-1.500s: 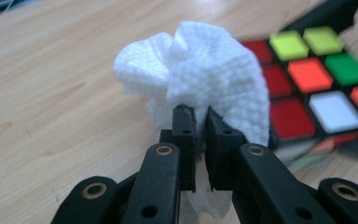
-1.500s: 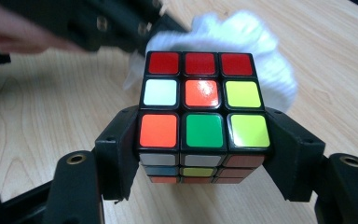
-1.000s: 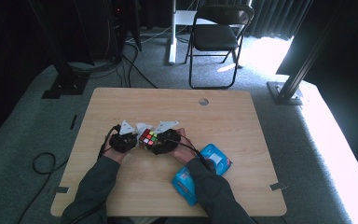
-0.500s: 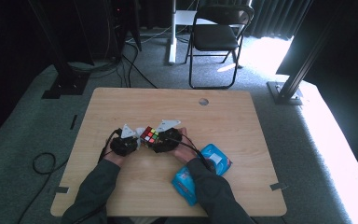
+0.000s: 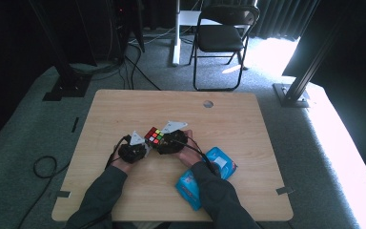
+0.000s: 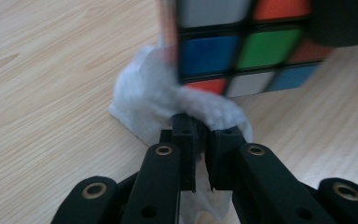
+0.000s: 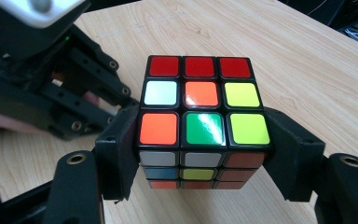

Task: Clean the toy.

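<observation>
Wooden table (image 5: 124, 114) stands on grey carpet (image 5: 38, 129), a folding chair (image 5: 221, 38) behind it. Near its middle, the right gripper (image 7: 200, 154) clamps a cube (image 7: 200, 116), lifted off the wood. The left gripper (image 6: 200, 140) pinches a white wipe (image 6: 144, 102) against the cube's side.

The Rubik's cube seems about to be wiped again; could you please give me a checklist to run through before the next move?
1. Right claw grips the Rubik's cube on two opposite sides: ok.
2. Left claw is pinched on the white wipe: ok.
3. Wipe touches the cube's face, in the left gripper view: ok.
4. Cube is lifted off the table: cannot tell.
5. Blue wipes pack lies apart from both claws, beside the right forearm: ok.
6. Cube's stickers are clean: cannot tell.
</observation>
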`<move>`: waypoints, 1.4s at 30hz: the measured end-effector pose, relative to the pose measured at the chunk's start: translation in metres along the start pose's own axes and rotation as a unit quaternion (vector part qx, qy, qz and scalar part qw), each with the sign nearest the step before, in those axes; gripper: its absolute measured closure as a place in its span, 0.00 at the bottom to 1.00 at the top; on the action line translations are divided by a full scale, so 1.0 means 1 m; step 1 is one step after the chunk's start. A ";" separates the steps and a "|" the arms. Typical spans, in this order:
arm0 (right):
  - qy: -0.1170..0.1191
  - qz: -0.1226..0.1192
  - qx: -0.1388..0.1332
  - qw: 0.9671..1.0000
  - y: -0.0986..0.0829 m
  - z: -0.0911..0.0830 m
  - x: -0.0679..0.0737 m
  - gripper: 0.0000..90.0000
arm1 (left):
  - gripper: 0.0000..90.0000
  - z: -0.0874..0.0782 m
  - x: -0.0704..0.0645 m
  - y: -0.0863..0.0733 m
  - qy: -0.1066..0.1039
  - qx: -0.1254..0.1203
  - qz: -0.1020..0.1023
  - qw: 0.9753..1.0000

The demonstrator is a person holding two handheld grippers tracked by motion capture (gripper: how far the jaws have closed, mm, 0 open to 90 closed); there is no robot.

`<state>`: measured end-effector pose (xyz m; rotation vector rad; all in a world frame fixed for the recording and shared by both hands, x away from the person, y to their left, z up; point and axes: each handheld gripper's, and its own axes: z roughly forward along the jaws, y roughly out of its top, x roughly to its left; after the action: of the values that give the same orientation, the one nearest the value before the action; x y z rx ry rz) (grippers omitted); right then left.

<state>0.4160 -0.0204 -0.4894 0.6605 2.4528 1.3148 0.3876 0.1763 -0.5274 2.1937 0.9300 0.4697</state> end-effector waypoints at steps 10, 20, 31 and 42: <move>-0.009 0.009 -0.005 1.000 0.000 -0.001 -0.001 0.38 | 0.93 0.004 -0.025 0.004 -0.037 -0.015 0.040 0.998; -0.010 0.010 -0.004 1.000 0.000 -0.001 -0.001 0.38 | 0.93 0.003 -0.016 0.001 -0.016 -0.015 0.026 0.999; -0.009 0.007 -0.003 1.000 0.000 -0.001 -0.001 0.38 | 0.92 -0.002 0.004 -0.005 0.006 -0.023 -0.018 1.000; -0.011 0.010 -0.005 1.000 0.000 -0.001 -0.002 0.38 | 0.92 0.006 -0.021 0.002 -0.028 -0.028 0.021 0.999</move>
<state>0.4169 -0.0219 -0.4890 0.6949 2.4282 1.3190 0.3773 0.1570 -0.5318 2.1683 0.8322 0.4453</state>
